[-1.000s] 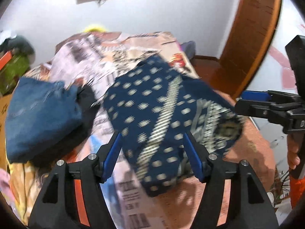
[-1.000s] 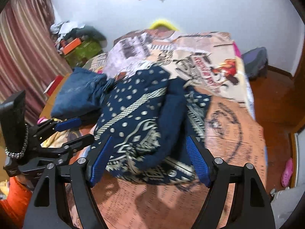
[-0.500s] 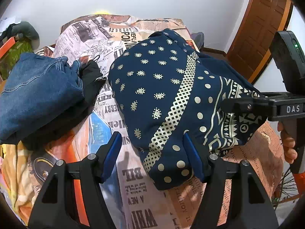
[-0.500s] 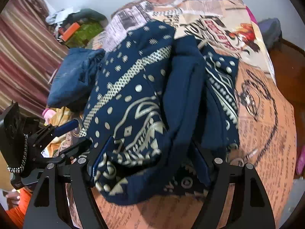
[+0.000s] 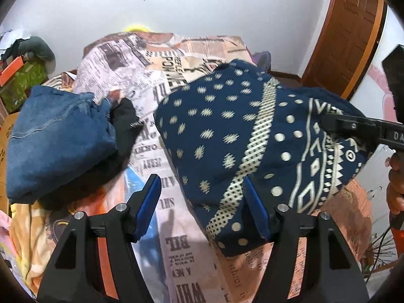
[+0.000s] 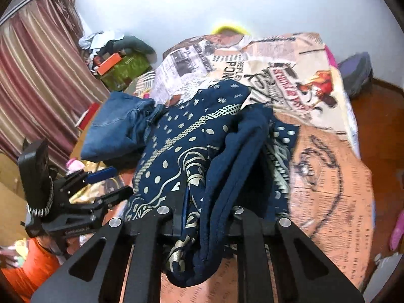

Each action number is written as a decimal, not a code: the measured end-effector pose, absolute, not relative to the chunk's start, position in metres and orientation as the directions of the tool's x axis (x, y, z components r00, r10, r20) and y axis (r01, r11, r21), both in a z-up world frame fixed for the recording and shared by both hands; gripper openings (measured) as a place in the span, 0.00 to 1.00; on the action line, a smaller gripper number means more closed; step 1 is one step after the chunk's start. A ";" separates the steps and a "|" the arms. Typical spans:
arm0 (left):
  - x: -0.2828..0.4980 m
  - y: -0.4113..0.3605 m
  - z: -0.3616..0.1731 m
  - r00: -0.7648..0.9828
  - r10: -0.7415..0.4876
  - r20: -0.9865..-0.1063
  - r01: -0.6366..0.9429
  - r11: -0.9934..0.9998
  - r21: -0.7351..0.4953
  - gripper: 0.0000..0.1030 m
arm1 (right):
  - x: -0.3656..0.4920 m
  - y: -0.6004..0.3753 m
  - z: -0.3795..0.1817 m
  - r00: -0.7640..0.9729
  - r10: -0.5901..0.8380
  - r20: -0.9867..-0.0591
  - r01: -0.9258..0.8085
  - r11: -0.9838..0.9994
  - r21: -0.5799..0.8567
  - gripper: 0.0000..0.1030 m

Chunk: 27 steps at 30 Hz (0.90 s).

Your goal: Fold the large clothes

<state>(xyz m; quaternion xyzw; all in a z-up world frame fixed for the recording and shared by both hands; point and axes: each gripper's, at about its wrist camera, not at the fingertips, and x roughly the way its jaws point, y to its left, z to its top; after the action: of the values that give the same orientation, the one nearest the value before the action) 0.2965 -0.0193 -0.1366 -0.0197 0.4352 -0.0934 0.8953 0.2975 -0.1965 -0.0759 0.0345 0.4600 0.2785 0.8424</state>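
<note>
On the bed (image 5: pixel 176 247), beside folded jeans (image 5: pixel 58 139), lies a bunched navy patterned garment (image 5: pixel 227 131). Right gripper (image 6: pixel 205 223) jaws are closing, pinching the garment's near edge. Left gripper (image 5: pixel 202 209) jaws stand spread at its near corner, gripping nothing. Best lift that edge evenly and pinch the corner too, so the fold lies flat.

Soft navy patterned cloth garment (image 5: pixel 227 136), faded denim jeans (image 5: pixel 58 139), printed cotton bedsheet (image 5: pixel 181 247), glossy wooden door (image 5: pixel 351 25)
</note>
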 end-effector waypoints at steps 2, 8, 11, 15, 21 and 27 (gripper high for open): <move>0.298 -0.026 -0.144 0.590 -0.193 -0.784 0.163 0.980 -0.118 0.65 | 0.298 -0.205 -0.091 0.411 0.477 -0.777 -0.418 0.856 0.305 0.13; 0.296 -0.038 -0.165 0.557 -0.199 -0.807 0.185 0.976 -0.113 0.70 | 0.300 -0.226 -0.141 0.344 0.448 -0.825 -0.366 0.873 0.322 0.13; 0.293 -0.039 -0.167 0.555 -0.195 -0.809 0.194 0.976 -0.103 0.71 | 0.299 -0.230 -0.139 0.333 0.457 -0.825 -0.376 0.866 0.329 0.16; 0.291 -0.036 -0.166 0.557 -0.185 -0.810 0.200 0.976 -0.085 0.71 | 0.299 -0.228 -0.127 0.342 0.388 -0.856 -0.366 0.894 0.259 0.45; 0.293 -0.030 -0.168 0.546 -0.194 -0.815 0.186 0.977 -0.108 0.71 | 0.307 -0.223 -0.105 0.383 0.382 -0.841 -0.348 0.903 0.252 0.63; 0.296 -0.020 -0.146 0.599 -0.191 -0.778 0.164 0.980 -0.114 0.71 | 0.324 -0.206 -0.102 0.412 0.389 -0.824 -0.372 0.897 0.238 0.70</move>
<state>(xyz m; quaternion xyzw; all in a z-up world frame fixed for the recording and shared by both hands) 0.2963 -0.0202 -0.1463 -0.0155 0.4369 -0.0992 0.8939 0.3236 -0.2062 -0.1016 0.0087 0.4927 0.2265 0.8402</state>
